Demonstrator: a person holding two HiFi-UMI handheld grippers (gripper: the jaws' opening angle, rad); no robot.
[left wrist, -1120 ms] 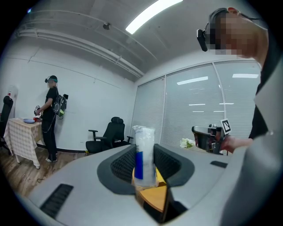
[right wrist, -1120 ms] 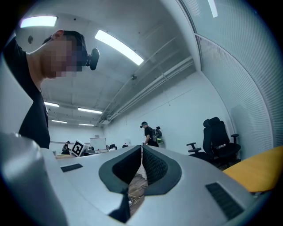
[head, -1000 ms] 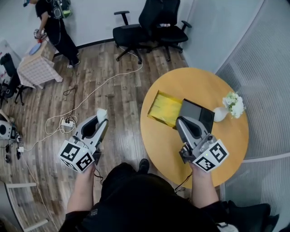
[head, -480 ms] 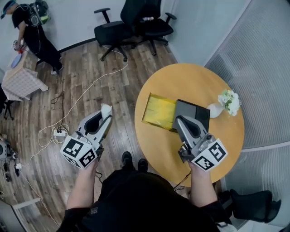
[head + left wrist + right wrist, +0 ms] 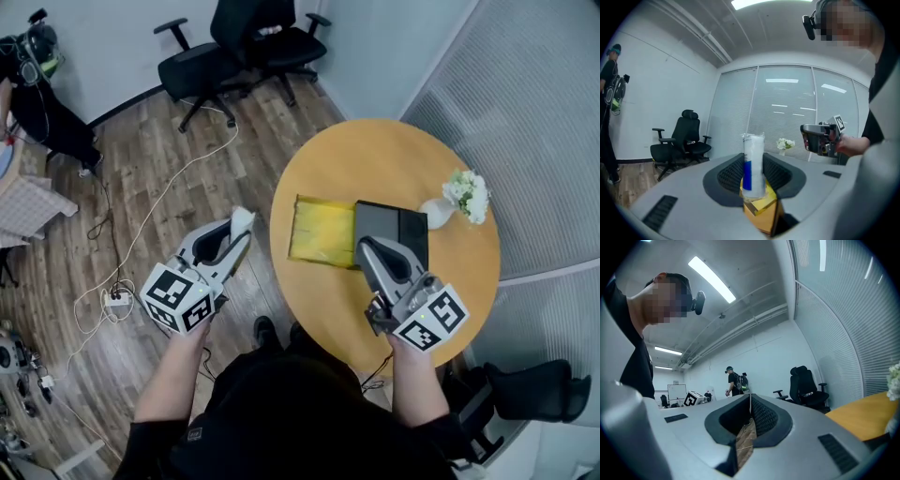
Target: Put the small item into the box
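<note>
Holding the small item (image 5: 753, 161) tight between its two jaws, the left gripper (image 5: 230, 244) hangs over the wood floor (image 5: 141, 216), just beside the round table (image 5: 375, 155). The item is a white packet with a blue stripe, and it stands up tall in the grip. It is not over the box (image 5: 319, 232) yet. The box lies open on the table, yellow inside, with a black lid (image 5: 389, 223) next to it. The right gripper (image 5: 367, 247) has its jaws pressed together with nothing in them, and it hovers right by the box and lid.

What could go wrong? If the jaws let go too soon, I think the packet falls on the floor, because no table is under it here. The packet sticks up high, so it may tip or slide in the grip on a fast move. The right gripper is close to the box, so the two tools may bump. A hard knock on the table may also tip the vase of flowers (image 5: 457, 202).
</note>
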